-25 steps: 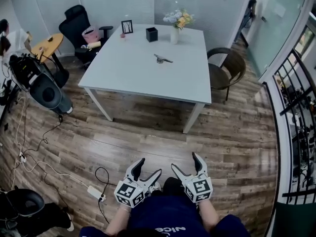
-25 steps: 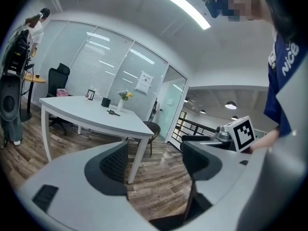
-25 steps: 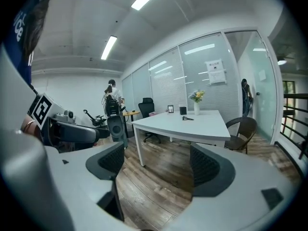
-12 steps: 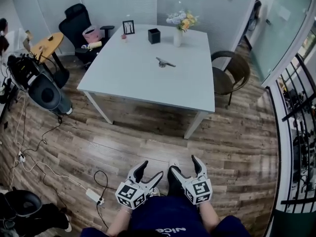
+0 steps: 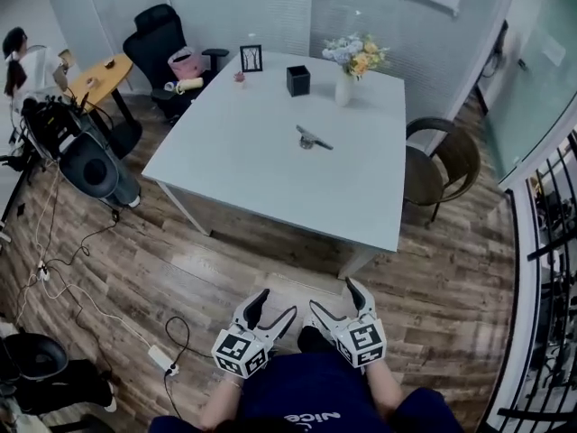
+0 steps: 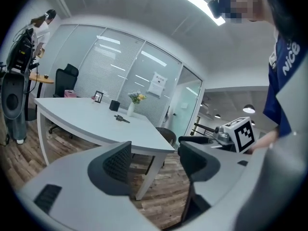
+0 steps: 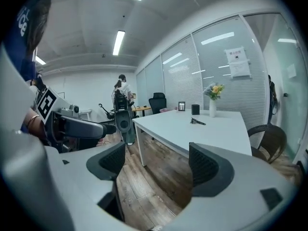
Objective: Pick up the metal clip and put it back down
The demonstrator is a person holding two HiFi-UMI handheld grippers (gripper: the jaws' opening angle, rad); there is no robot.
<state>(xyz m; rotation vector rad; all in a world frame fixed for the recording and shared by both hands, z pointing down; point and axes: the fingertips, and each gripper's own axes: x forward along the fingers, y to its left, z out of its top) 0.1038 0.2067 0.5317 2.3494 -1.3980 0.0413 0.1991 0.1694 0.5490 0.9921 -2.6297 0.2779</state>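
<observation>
The metal clip point(image 5: 313, 138) lies dark and small near the middle of the white table point(image 5: 261, 165). It also shows far off in the left gripper view, clip point(image 6: 121, 119), and in the right gripper view, clip point(image 7: 197, 121). Both grippers are held low in front of the person's body, over the wooden floor and well short of the table. My left gripper point(image 5: 270, 308) is open; its jaws have just been closing a little, with nothing between them point(image 6: 154, 162). My right gripper point(image 5: 336, 299) is open and holds nothing point(image 7: 158, 162).
On the table's far side stand a black cup point(image 5: 298, 80), a vase of flowers point(image 5: 345, 75) and a picture frame point(image 5: 251, 58). A brown chair point(image 5: 442, 165) sits at the table's right. A black office chair point(image 5: 167, 39), equipment point(image 5: 86, 156) and floor cables point(image 5: 160, 357) are at the left.
The person has walked toward the table, so it sits lower and larger in the head view. Both grippers have moved along, still side by side and low.
</observation>
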